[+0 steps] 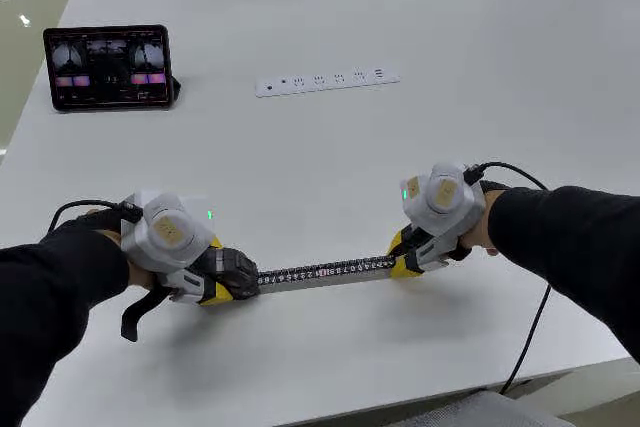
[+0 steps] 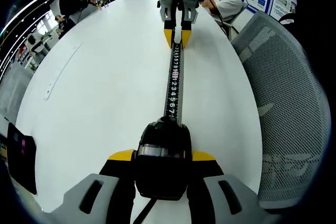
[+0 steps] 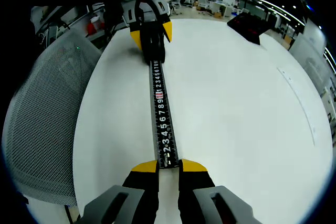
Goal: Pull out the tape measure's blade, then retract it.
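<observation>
A black tape measure case (image 1: 233, 272) rests on the white table (image 1: 330, 167), and my left gripper (image 1: 216, 287) is shut on it. In the left gripper view the case (image 2: 164, 157) sits between the yellow-tipped jaws of my left gripper (image 2: 163, 156). The blade (image 1: 325, 271) is drawn out a short way to the right and lies flat on the table. My right gripper (image 1: 404, 261) is shut on its end. The right gripper view has the blade (image 3: 161, 124) running from my right gripper (image 3: 169, 167) to the case (image 3: 153, 48). The blade (image 2: 173, 80) also stretches toward the right gripper (image 2: 177, 39).
A dark tablet (image 1: 108, 67) stands at the back left and a white power strip (image 1: 327, 80) lies mid-table. A grey mesh chair (image 2: 286, 103) stands at the near table edge. A black cable (image 1: 530, 332) hangs off the front edge at right.
</observation>
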Tool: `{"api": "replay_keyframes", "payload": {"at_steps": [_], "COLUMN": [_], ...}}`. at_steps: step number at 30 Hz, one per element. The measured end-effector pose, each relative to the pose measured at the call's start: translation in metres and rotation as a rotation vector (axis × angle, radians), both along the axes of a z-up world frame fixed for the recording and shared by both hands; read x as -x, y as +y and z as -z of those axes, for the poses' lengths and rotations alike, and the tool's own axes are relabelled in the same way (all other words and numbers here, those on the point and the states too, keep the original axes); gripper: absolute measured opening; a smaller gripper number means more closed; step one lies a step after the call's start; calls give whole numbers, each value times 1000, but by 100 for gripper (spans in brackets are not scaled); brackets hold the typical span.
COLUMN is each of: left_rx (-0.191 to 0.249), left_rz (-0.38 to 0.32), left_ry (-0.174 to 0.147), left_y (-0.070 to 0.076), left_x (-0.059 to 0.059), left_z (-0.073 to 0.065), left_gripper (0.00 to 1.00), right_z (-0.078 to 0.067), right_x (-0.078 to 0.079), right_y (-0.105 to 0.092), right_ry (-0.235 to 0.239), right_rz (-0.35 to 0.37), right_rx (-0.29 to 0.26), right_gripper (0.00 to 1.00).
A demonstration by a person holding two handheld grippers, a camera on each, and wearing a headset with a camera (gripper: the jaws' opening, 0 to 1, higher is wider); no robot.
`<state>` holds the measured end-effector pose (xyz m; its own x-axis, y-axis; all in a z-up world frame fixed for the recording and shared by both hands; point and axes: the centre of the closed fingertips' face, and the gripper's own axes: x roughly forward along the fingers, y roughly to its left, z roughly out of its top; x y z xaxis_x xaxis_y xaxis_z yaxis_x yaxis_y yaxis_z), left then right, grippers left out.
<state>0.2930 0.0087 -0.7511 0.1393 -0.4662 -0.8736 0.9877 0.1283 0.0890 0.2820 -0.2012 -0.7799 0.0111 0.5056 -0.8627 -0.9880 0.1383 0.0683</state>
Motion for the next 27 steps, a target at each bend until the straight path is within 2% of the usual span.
{"api": "replay_keyframes", "payload": {"at_steps": [27], "left_rx": [-3], "left_rz": [-5], "left_ry": [0], "left_y": [2], "left_x": [-4], "left_z": [4], "left_gripper": [32], "right_z": [0], "right_x": [-1], "right_y": [-21], "right_ry": [-3], "right_rz": [12], "right_rx": [13], "right_gripper": [9]}}
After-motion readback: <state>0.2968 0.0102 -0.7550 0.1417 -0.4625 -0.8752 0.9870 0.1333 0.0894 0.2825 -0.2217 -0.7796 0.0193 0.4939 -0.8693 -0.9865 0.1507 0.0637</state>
